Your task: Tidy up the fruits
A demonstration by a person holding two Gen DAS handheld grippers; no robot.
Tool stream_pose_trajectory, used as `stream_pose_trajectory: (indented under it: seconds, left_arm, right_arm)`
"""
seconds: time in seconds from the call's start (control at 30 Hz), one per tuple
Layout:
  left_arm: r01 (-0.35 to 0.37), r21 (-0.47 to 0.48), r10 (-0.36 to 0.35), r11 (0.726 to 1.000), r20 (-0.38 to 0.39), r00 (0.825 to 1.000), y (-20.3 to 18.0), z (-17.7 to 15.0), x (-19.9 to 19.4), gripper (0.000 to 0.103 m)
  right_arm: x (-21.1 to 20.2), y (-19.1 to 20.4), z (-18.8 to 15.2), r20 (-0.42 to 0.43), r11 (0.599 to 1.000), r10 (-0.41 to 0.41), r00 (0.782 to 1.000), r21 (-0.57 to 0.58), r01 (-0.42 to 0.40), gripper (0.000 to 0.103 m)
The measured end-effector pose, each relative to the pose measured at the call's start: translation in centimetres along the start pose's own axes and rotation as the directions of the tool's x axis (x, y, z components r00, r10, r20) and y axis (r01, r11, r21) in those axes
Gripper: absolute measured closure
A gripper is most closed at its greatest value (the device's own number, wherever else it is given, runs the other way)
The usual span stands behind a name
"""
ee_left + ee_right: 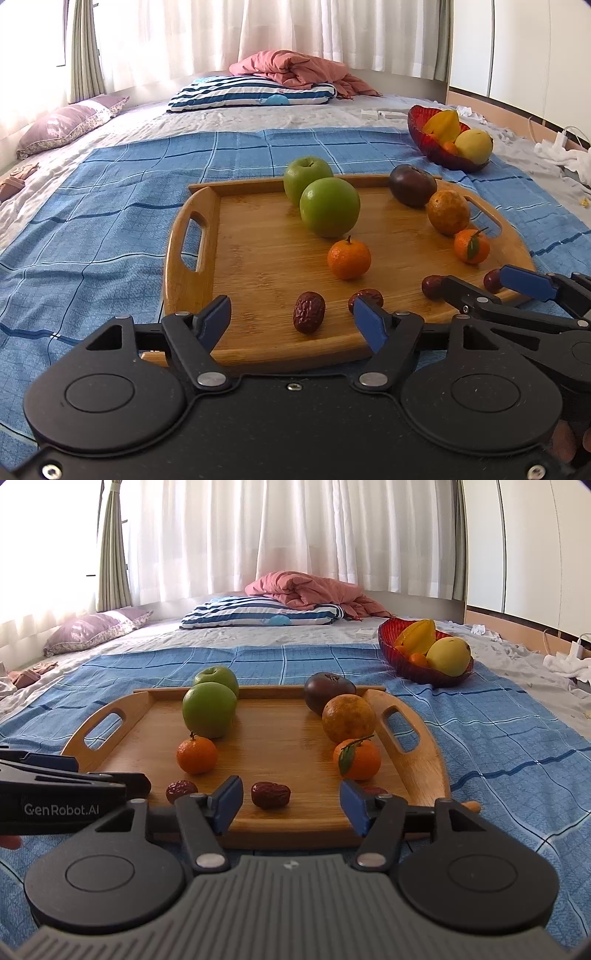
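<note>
The left claw is spread over the tray's near edge, one red date lying free between its pads. The right claw is spread likewise around another date. Only the right view shows the tray's right handle whole; the red fruit bowl sits far right on the bed.

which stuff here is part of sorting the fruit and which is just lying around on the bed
Part of the job: wooden tray, two green apples, two mandarins, brown orange, dark plum, dried dates, red fruit bowl.

Just lying about: striped pillow, pink blanket, purple pillow, blue cloth.
</note>
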State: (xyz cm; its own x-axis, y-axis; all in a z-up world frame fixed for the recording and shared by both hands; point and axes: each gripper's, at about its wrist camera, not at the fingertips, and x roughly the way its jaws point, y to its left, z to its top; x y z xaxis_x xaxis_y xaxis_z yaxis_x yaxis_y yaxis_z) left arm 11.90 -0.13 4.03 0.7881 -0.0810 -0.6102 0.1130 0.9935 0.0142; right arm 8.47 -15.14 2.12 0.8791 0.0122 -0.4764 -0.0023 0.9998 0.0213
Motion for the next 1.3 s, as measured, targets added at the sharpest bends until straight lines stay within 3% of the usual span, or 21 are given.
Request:
stream_pose_trajectory:
  seconds: [0.17,0.23,0.53,0.63,1.3]
  left_arm:
    - [-0.017,-0.010,0.017,1.000,0.005,1.000,0.2,0.0,-0.2,0.020]
    - [-0.016,-0.016,0.016,1.000,0.001,1.000,0.4,0.0,-0.2,0.020]
    - [-0.014,-0.013,0.014,1.000,-0.007,1.000,0.2,-0.3,-0.3,0.018]
    - [-0.016,-0.009,0.016,1.000,-0.003,1.000,0.1,-0.3,-0.4,0.009]
    - [-0.021,-0.034,0.020,0.999,-0.024,1.000,0.0,-1.7,-1.5,0.008]
  right_arm:
    - [-0.3,-0.1,0.0,0.015,1.000,-0.026,1.000,0.001,0.026,0.022]
    - [-0.4,-0.3,0.0,0.023,0.999,-0.037,0.999,0.000,0.037,0.016]
    - [-1.0,-0.7,0.0,0.044,0.998,-0.056,0.997,-0.016,0.057,0.012]
    - [-1.1,-0.9,-0.1,0.041,0.998,-0.061,0.997,-0.005,0.061,0.012]
    - [-2.6,-2.3,-0.9,0.048,0.998,-0.055,0.997,-0.003,0.055,0.003]
